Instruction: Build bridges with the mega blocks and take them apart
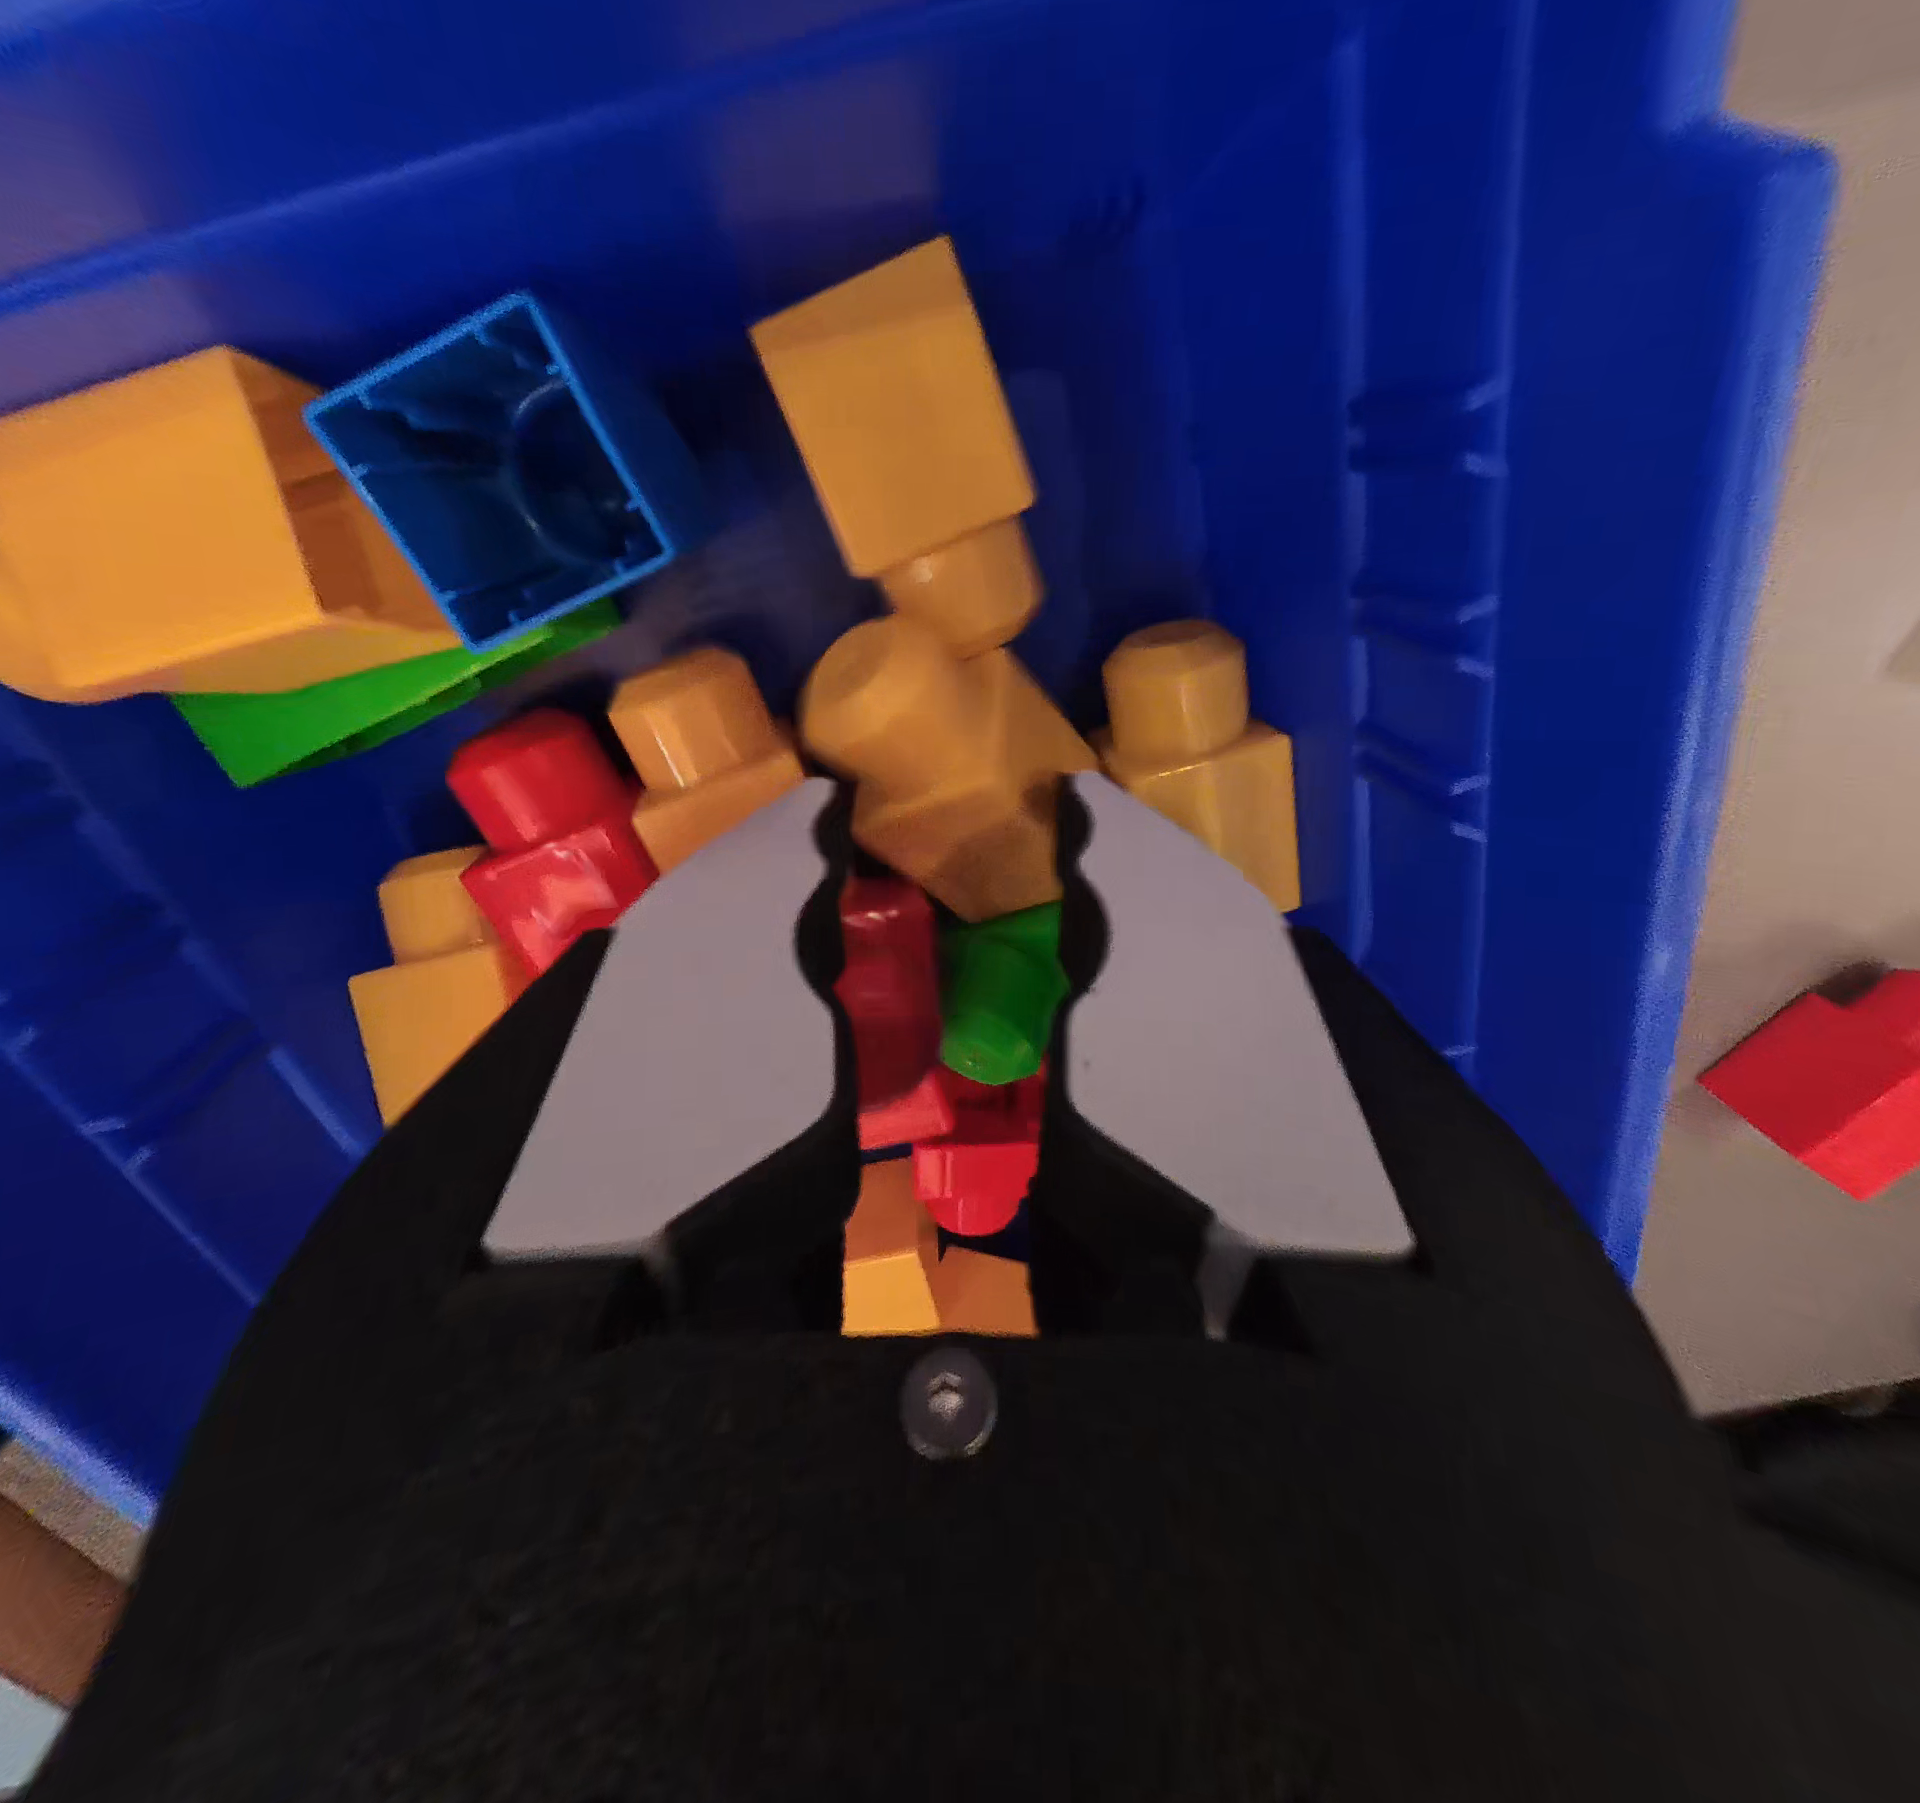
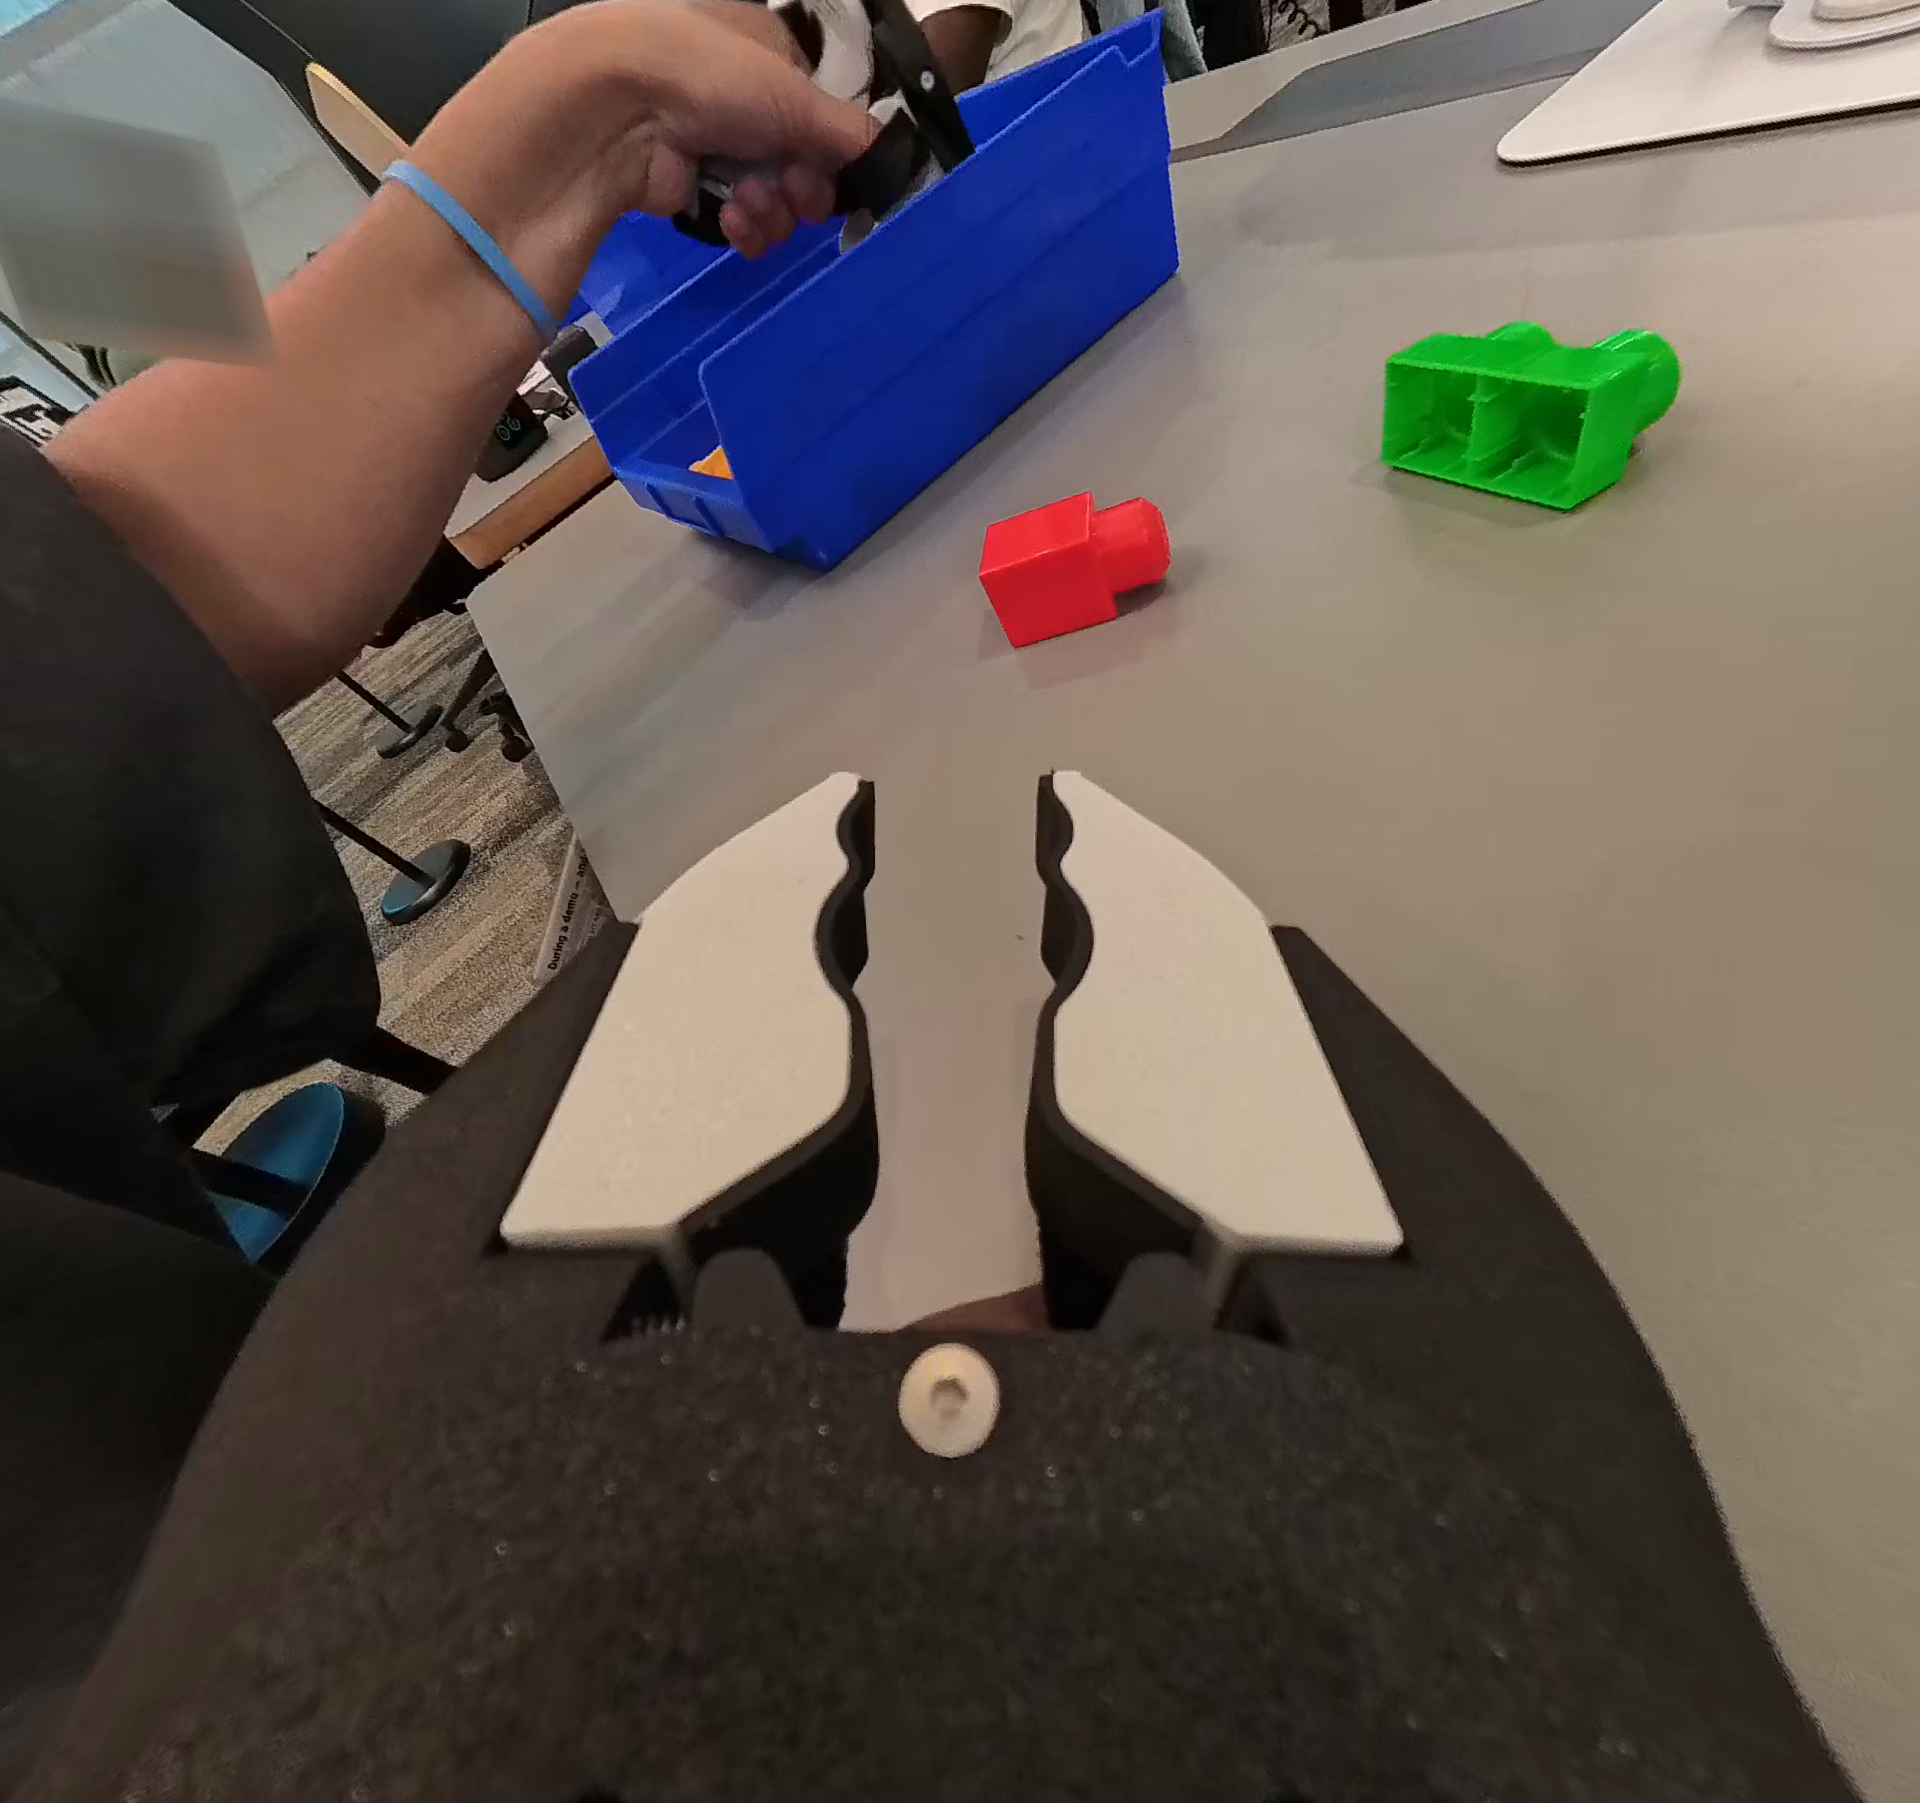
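Observation:
My left gripper (image 1: pixel 951 797) is down inside the blue bin (image 1: pixel 1143 299), shut on a single-stud orange block (image 1: pixel 914 714) at the top of a pile. Around it lie more orange blocks (image 1: pixel 894 403), a red block (image 1: pixel 551 818), a green block (image 1: pixel 364 704) and a hollow blue block (image 1: pixel 499 475). In the right wrist view, my right gripper (image 2: pixel 954 797) is open and empty above the grey table (image 2: pixel 1351 818). A red single-stud block (image 2: pixel 1060 569) and a green two-stud block (image 2: pixel 1507 413) lie on their sides ahead of it. The bin (image 2: pixel 935 330) stands to the left.
A hand with a blue wristband (image 2: pixel 644 122) holds the left gripper in the bin. The table's left edge (image 2: pixel 520 693) drops to carpet and chair bases. A white board (image 2: pixel 1714 80) sits at the back right. A red block (image 1: pixel 1829 1078) lies just outside the bin. Spacing between my two grippers at the tips: around 40 centimetres.

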`<state>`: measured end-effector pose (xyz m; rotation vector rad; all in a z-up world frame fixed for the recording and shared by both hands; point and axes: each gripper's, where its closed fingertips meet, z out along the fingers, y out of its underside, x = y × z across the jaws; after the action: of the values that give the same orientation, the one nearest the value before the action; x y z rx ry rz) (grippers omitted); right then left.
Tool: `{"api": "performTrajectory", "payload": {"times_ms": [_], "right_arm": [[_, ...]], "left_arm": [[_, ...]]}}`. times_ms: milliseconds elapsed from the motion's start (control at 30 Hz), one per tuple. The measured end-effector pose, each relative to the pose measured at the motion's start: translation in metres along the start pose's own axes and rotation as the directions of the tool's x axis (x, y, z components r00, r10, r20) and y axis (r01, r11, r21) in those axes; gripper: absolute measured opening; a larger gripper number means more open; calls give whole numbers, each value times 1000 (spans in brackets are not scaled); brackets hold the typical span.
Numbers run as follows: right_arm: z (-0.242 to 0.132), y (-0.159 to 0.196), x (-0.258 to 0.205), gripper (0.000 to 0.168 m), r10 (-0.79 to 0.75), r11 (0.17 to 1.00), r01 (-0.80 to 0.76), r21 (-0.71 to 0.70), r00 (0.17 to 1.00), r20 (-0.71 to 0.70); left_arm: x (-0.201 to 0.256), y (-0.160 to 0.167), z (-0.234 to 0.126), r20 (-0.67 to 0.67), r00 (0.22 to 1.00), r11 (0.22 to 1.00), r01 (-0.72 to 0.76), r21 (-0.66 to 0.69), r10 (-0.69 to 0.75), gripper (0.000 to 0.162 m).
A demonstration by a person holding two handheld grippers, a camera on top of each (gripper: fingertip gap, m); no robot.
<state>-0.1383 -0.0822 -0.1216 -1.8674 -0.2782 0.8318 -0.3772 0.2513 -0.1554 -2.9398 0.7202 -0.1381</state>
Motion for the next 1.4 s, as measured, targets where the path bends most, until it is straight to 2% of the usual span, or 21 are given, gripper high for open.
{"api": "performTrajectory", "payload": {"times_ms": [233,367,500,567,633,767,867,967,1100,1233,1400], "right_arm": [[0,1,0,29,0,1000,0,-7,1000,-1],[1,1,0,29,4,1000,-4,-8,1000,1],[1,1,0,29,9,1000,-9,-11,1000,3],[1,1,1,29,13,1000,-13,-9,1000,3],[1,1,1,29,16,1000,-16,-10,1000,5],[1,1,0,29,10,1000,-10,-13,1000,5],[1,1,-1,29,-3,1000,3,-13,1000,1],[1,2,-1,29,-11,1000,11,-17,1000,-1],[1,2,-1,29,-10,1000,10,-16,1000,-2],[2,3,-2,29,-18,1000,18,-22,1000,-5],[2,4,-2,29,-27,999,27,-27,1000,-8]], "left_arm": [[2,0,-7,-23,999,998,-31,61,32,33],[0,-5,-46,-60,997,980,-38,194,51,33],[21,1,-110,14,971,913,-228,338,237,33],[56,17,-133,8,933,868,-338,362,360,33],[101,40,-140,16,854,802,-494,335,520,33],[168,76,-111,60,630,619,-773,141,774,33],[187,85,-69,29,527,528,-849,-33,849,33],[195,86,-34,-31,480,472,-871,-136,877,33],[207,88,-14,-113,415,395,-904,-160,903,33],[205,81,-1,-116,414,387,-900,-200,903,33],[211,79,14,-187,424,392,-901,-184,886,33]]}}
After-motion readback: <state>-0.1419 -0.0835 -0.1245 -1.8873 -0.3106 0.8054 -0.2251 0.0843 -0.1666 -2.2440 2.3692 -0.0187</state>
